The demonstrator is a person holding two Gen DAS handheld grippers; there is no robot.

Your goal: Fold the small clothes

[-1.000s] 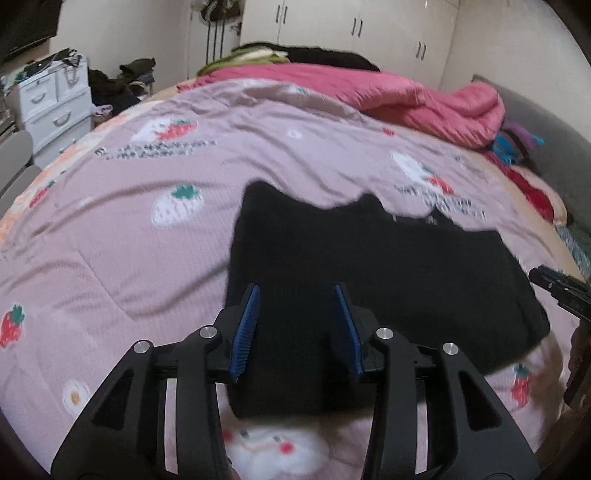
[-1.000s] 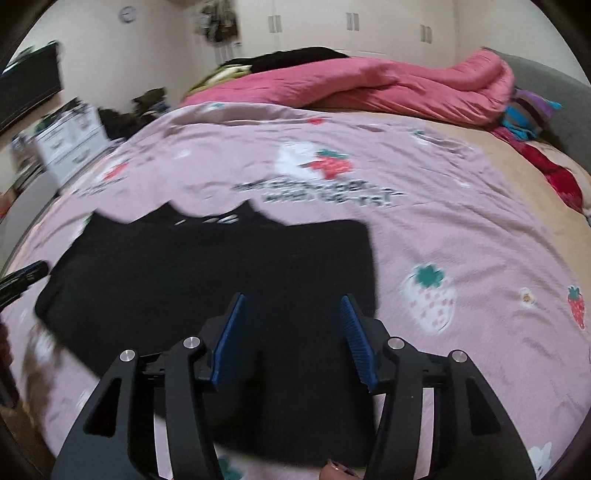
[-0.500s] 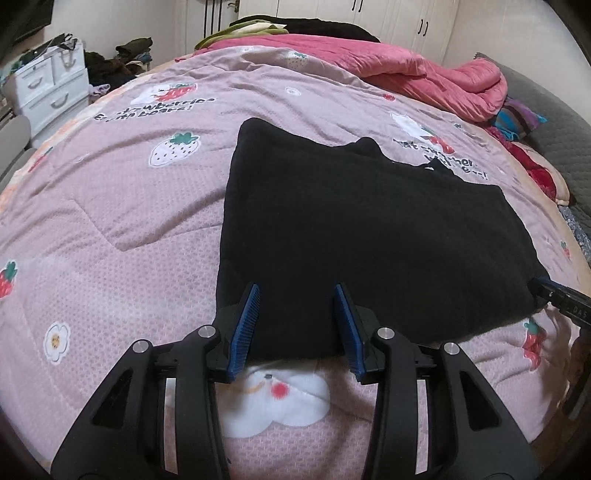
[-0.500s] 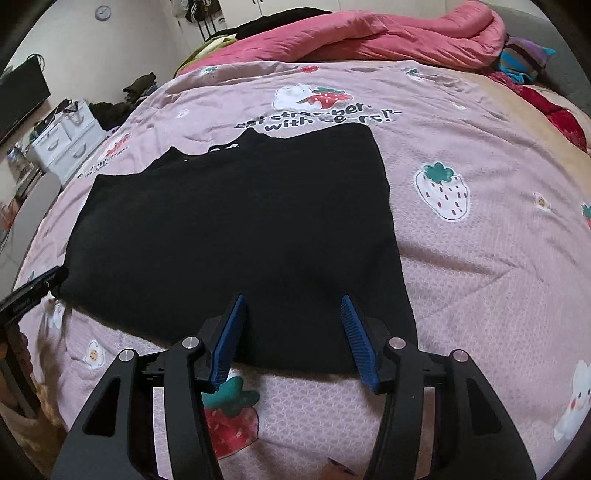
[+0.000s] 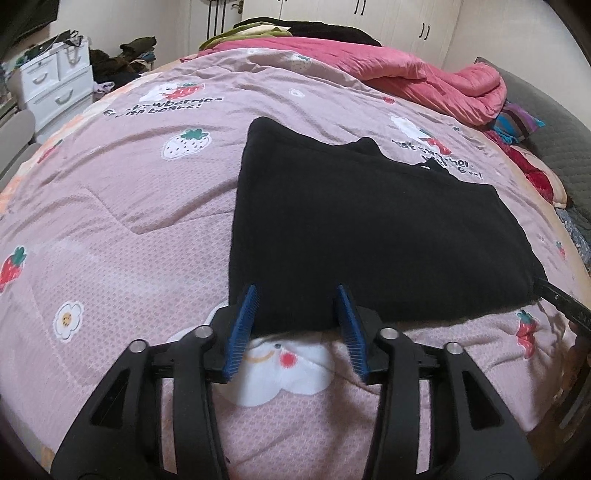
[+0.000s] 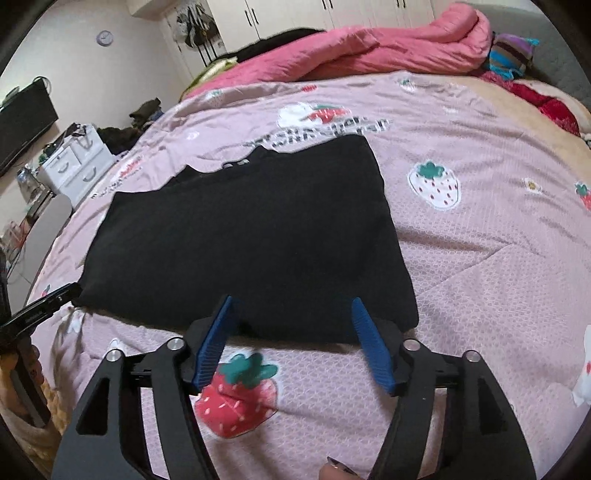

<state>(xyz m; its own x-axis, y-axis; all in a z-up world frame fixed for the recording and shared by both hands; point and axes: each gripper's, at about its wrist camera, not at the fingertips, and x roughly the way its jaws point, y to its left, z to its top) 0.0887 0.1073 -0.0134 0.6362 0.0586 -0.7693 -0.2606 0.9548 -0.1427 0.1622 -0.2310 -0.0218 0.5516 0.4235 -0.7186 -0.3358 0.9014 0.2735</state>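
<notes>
- Across most of both views: pink strawberry-print quilt covering the bed, lightly wrinkled, cartoon text and flower prints on it.
- At the far end of the bed: bunched pink comforter, dark and green clothes piled behind it; striped colourful fabric at its right end.
- Middle of the quilt: black garment, lying flat, roughly rectangular, neckline notch on the far edge, near hem toward both cameras. Sleeves not visible; can't tell how it's folded.
- Left wall side: white drawer unit with clutter on top, dark clothes heap beside it; black screen on the wall in the right wrist view.
- Left gripper: jaws spread wide, blue pads straddling the near hem at the garment's left corner, nothing pinched. Seen from the right wrist only as a black tip beside that corner.
- Right gripper: jaws spread wide, blue pads at the near hem by the right corner, nothing held. From the left wrist only a black tip at the garment's right corner shows.
- Back wall: small round clock, white wardrobe doors.
- Bottom edge, right wrist view: fingertip of the person, partly cut off.
</notes>
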